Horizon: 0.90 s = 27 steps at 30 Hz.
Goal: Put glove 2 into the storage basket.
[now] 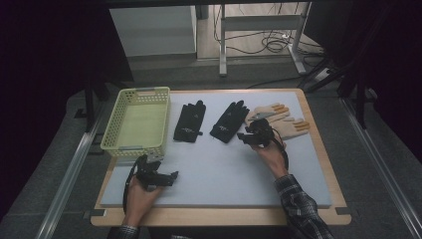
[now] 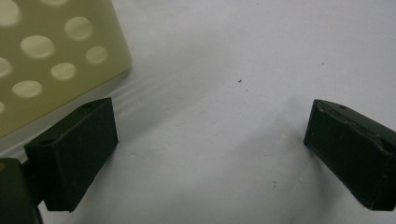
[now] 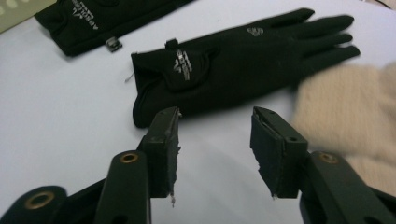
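On the pale grey padded worktop (image 1: 219, 174), the right gripper (image 3: 215, 140) hovers, fingers released, six o'clock of a black fabric glove (image 3: 233, 65); left gripper (image 2: 210, 154) fingers released beside the perforated yellow plastic basket (image 2: 42, 60).

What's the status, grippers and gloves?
Left gripper open, by basket. Right gripper open, near black glove. Nothing held, nothing in the way.

Left tool (image 2: 210, 154) resting low, jaws gaping wide. Right tool (image 3: 215, 154) reaching forward, jaws parted, gripping nothing.
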Each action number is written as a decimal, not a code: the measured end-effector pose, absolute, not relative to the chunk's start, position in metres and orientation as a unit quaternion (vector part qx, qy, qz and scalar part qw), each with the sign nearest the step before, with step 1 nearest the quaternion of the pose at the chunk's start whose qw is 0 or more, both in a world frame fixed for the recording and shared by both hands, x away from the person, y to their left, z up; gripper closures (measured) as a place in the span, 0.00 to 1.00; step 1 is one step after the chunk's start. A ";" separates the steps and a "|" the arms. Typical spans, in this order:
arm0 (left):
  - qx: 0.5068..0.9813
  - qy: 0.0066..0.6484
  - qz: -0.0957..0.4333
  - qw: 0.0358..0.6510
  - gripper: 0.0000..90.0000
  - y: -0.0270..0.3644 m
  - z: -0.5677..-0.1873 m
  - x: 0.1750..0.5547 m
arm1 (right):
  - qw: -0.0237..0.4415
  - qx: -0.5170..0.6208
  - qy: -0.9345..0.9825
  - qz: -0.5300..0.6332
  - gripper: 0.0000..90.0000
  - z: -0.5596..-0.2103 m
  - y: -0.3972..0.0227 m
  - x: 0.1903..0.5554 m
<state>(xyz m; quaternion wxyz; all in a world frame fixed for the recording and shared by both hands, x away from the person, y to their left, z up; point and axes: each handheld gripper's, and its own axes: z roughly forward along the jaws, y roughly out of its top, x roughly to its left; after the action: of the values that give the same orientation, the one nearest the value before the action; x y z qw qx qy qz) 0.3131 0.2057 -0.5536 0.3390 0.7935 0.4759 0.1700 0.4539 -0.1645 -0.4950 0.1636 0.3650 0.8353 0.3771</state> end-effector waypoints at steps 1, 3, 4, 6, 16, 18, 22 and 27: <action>0.793 0.476 0.170 0.339 0.03 0.206 -0.554 0.313 | 0.163 0.364 0.836 0.376 0.58 -0.495 -0.163 0.456; 0.793 0.476 0.170 0.339 0.03 0.206 -0.554 0.313 | 0.160 0.366 0.835 0.378 0.58 -0.495 -0.154 0.466; 0.793 0.476 0.170 0.339 0.03 0.206 -0.554 0.313 | 0.160 0.366 0.835 0.378 0.58 -0.495 -0.154 0.466; 0.793 0.476 0.170 0.339 0.03 0.206 -0.554 0.313 | 0.162 0.369 0.835 0.375 0.57 -0.497 -0.145 0.473; 0.793 0.476 0.170 0.339 0.03 0.206 -0.554 0.313 | 0.172 0.382 0.833 0.360 0.45 -0.512 -0.119 0.490; 0.793 0.476 0.170 0.339 0.03 0.206 -0.554 0.313 | 0.182 0.381 0.838 0.346 0.45 -0.518 -0.114 0.492; 0.793 0.476 0.171 0.339 0.03 0.206 -0.554 0.313 | 0.167 0.394 0.836 0.343 0.58 -0.523 -0.113 0.495; 0.793 0.476 0.170 0.339 0.03 0.206 -0.554 0.313 | 0.157 0.408 0.829 0.349 0.86 -0.523 -0.115 0.492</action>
<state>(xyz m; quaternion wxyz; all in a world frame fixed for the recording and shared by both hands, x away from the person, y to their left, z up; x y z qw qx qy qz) 0.3131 0.2056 -0.5537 0.3394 0.7931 0.4763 0.1701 0.4920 -0.1154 -0.5229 0.1566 0.4083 0.8288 0.3491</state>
